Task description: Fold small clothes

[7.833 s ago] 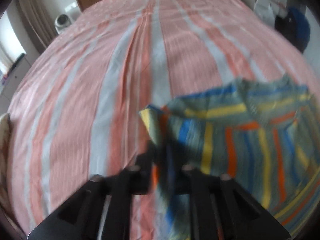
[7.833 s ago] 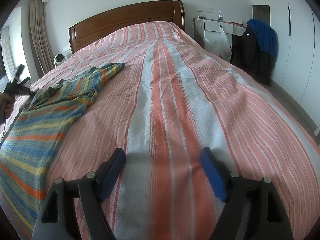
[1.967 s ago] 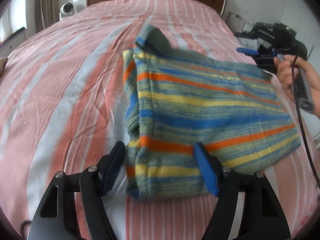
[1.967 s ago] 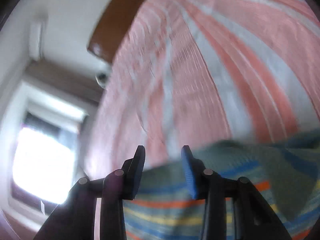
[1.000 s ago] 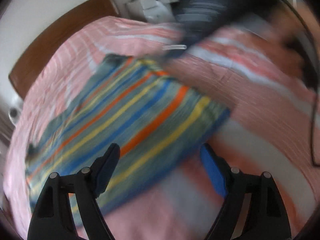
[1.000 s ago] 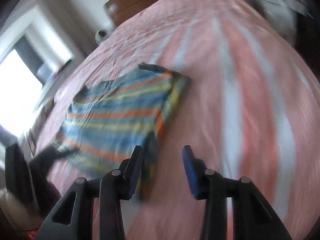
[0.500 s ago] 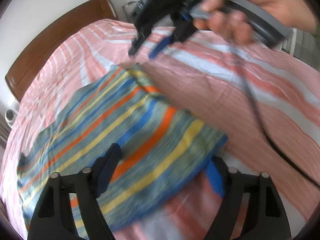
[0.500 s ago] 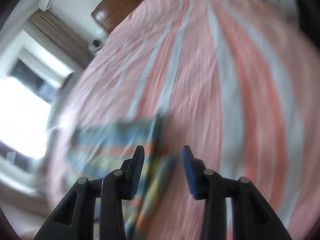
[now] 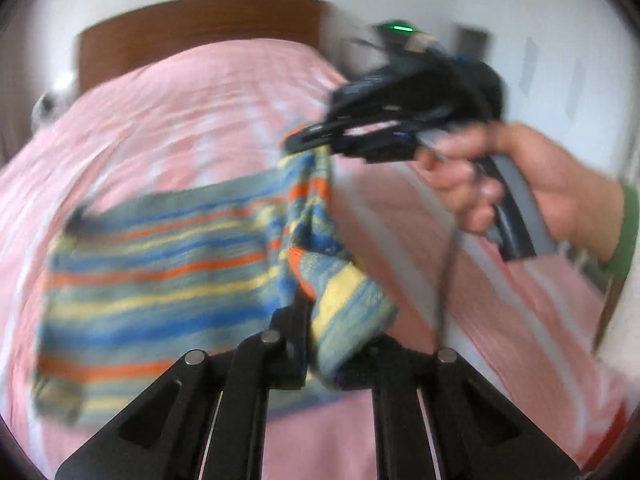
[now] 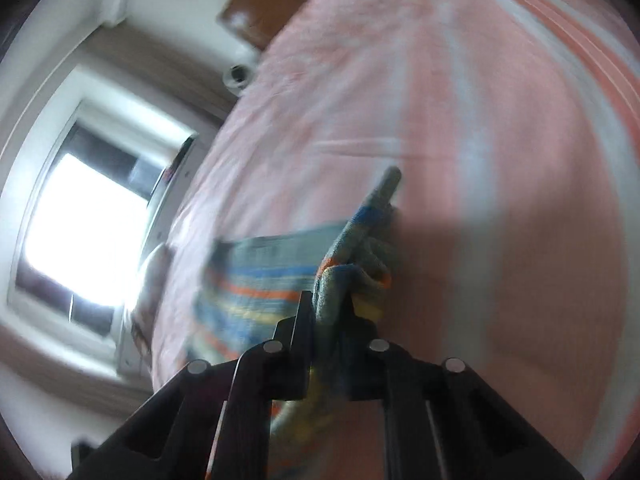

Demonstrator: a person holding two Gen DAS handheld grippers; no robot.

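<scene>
A small striped knit garment [image 9: 152, 280], grey-green with blue, orange and yellow bands, lies partly folded on the pink striped bed [image 9: 192, 112]. My left gripper [image 9: 324, 336] is shut on its near right corner, which is lifted off the bed. My right gripper [image 9: 308, 142], held in a hand, is shut on the far right corner and lifts it too. In the right wrist view the right gripper [image 10: 328, 312] pinches a bunched fold of the garment [image 10: 260, 280]. Both views are blurred.
A wooden headboard [image 9: 192, 32] stands at the far end of the bed. A window [image 10: 84, 216] is on the left side of the room. A small white device [image 10: 238, 74] sits beside the headboard.
Both grippers were open over the garment's right edge half a second ago. Now both are shut on its right corners and the edge is lifted off the bed.
</scene>
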